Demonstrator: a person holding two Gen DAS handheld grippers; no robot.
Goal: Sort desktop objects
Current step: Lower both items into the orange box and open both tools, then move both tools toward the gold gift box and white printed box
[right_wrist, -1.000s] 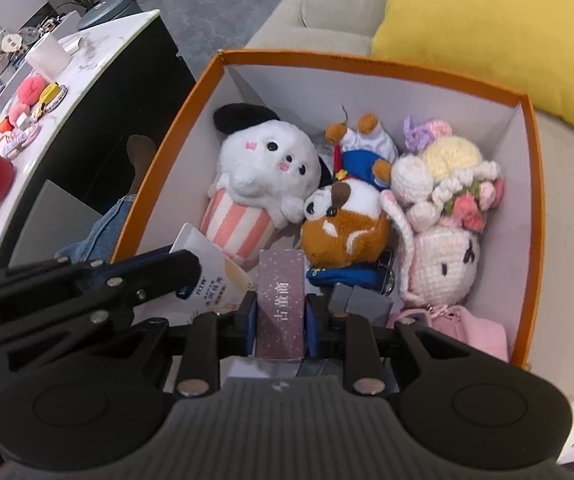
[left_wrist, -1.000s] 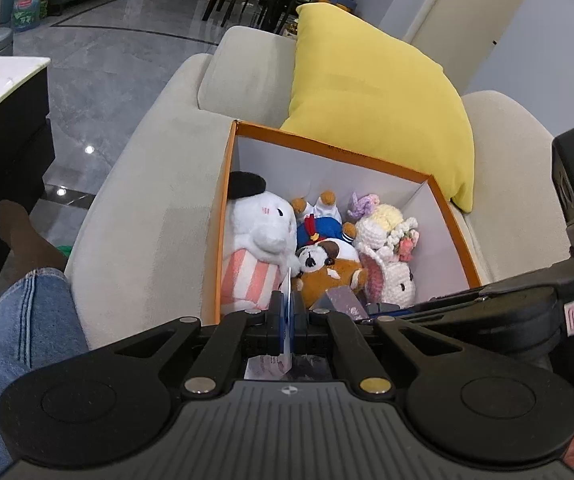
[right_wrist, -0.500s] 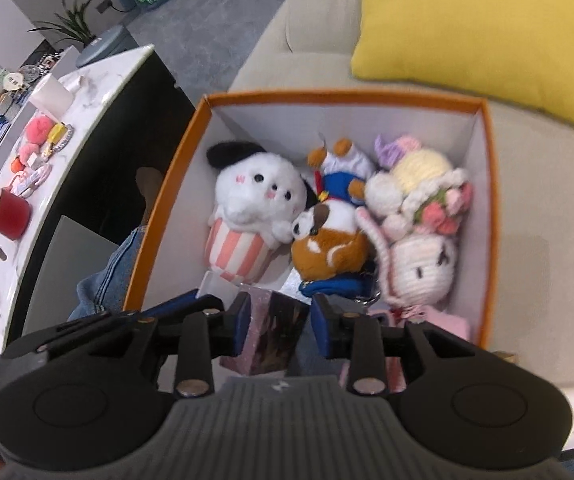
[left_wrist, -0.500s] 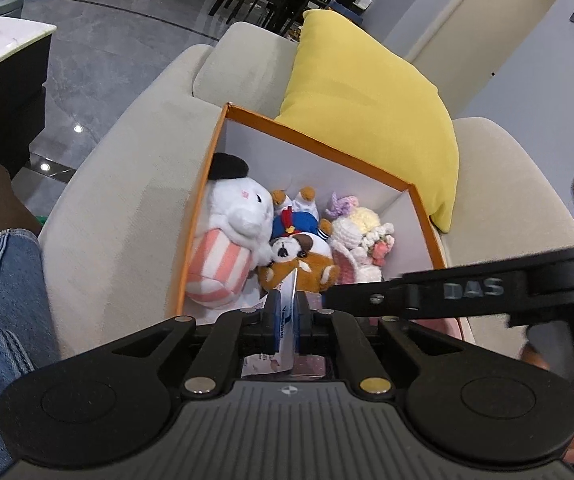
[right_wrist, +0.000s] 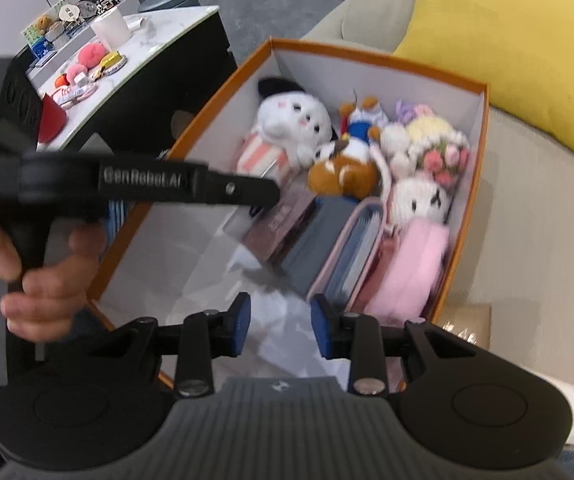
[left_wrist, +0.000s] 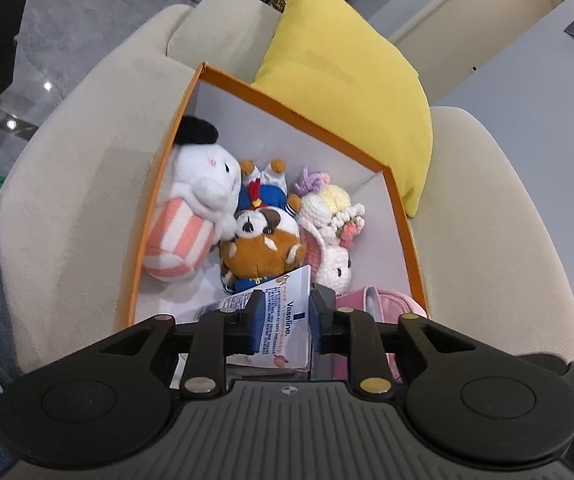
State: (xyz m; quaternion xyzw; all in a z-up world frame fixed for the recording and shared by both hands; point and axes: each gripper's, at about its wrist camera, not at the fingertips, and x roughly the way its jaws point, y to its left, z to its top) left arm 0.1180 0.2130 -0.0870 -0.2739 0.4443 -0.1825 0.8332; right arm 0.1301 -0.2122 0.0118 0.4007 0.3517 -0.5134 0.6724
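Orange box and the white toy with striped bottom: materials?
Orange box: looks like rigid cardboard, matte orange outside, white inside; thin straight walls with crisp corners. White toy: plush fabric, fuzzy pile, soft rounded shape; the pink-striped base looks like the same plush.

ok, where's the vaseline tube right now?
Left wrist view: the Vaseline tube sits between the left claw fingers, over the orange box's near end, just below the brown plush.

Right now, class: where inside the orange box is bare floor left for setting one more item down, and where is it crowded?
Free: the white floor of the orange box, between its left wall and the brown packet. Crowded: the plush toys fill the far end, and the pink pouch and card holder line the right wall.
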